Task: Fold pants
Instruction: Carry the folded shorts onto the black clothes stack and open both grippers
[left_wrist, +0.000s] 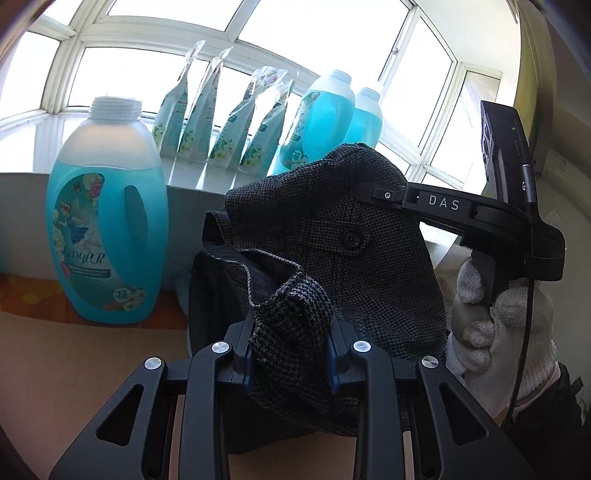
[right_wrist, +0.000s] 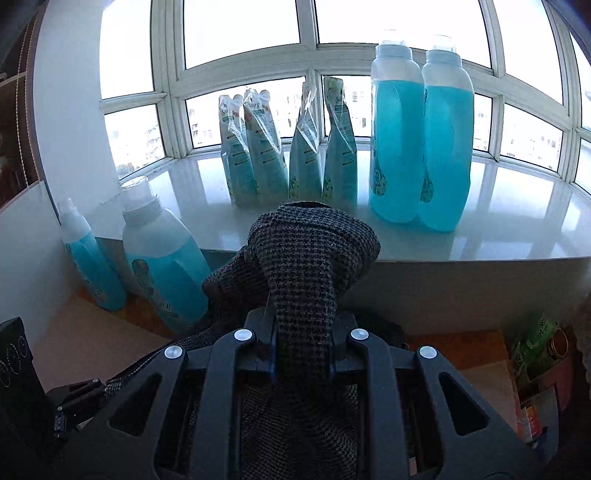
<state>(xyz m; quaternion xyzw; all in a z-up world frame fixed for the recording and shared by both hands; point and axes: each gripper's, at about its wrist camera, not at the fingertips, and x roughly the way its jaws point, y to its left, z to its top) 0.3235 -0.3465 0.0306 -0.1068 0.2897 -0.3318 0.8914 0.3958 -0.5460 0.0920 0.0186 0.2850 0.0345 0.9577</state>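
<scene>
The pants are dark grey houndstooth wool with a black button on a pocket flap. They hang bunched in the air between both grippers. My left gripper is shut on a fold of the pants near the waistband. My right gripper is shut on another bunch of the pants, which rises in a hump before it. In the left wrist view the right gripper shows from the side, held by a white-gloved hand, its fingers buried in the cloth.
A white windowsill carries two blue detergent bottles and several refill pouches. Another blue bottle stands on the brown table at left, with a smaller bottle beside it. Boxes and packets lie at the right.
</scene>
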